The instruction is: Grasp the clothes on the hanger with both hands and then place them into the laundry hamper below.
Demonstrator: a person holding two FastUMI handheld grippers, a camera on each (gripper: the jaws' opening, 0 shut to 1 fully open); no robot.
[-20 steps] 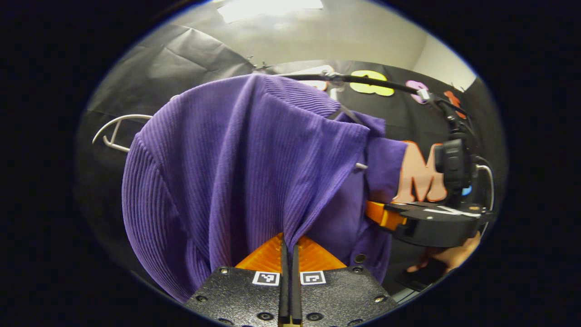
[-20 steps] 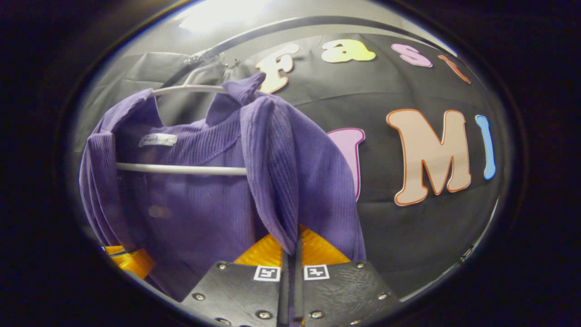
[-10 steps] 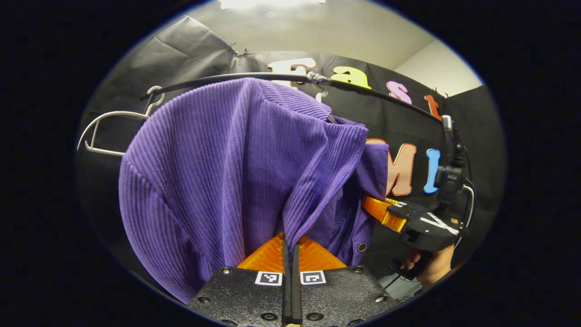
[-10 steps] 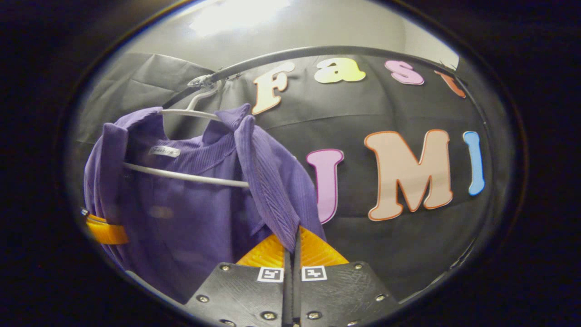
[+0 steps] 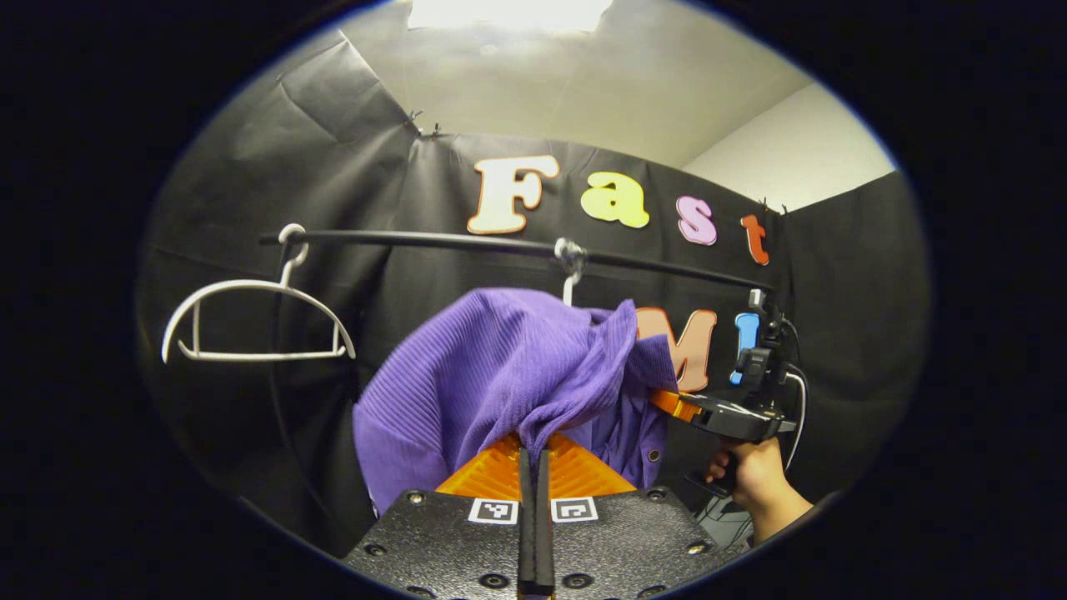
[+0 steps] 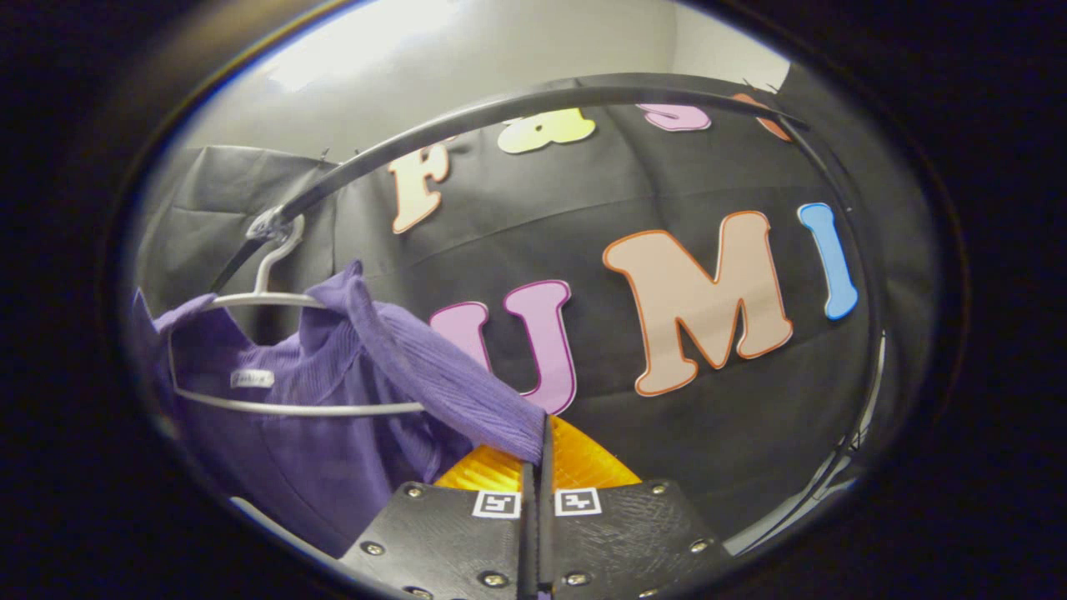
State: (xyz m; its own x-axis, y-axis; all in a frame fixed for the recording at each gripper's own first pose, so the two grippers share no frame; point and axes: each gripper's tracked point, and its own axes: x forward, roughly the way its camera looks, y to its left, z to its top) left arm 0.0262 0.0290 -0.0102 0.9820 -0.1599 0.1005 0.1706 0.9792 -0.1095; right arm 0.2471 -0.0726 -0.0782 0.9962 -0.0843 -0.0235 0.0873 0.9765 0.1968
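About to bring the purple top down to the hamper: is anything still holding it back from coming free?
Yes: the white hanger on the black rail is still inside the purple top, with its bar across the neck. Both grippers are clamped on the fabric. The hamper is out of view.

The left gripper view looks slightly upward from below the black clothes rail (image 5: 467,241), close behind the purple ribbed garment (image 5: 492,367), facing the back wall. The right gripper view sits nearer, angled up and leftward at the same rail (image 6: 517,104). Both share the garment (image 6: 333,433), its white wire hanger (image 6: 275,333) and the rail.
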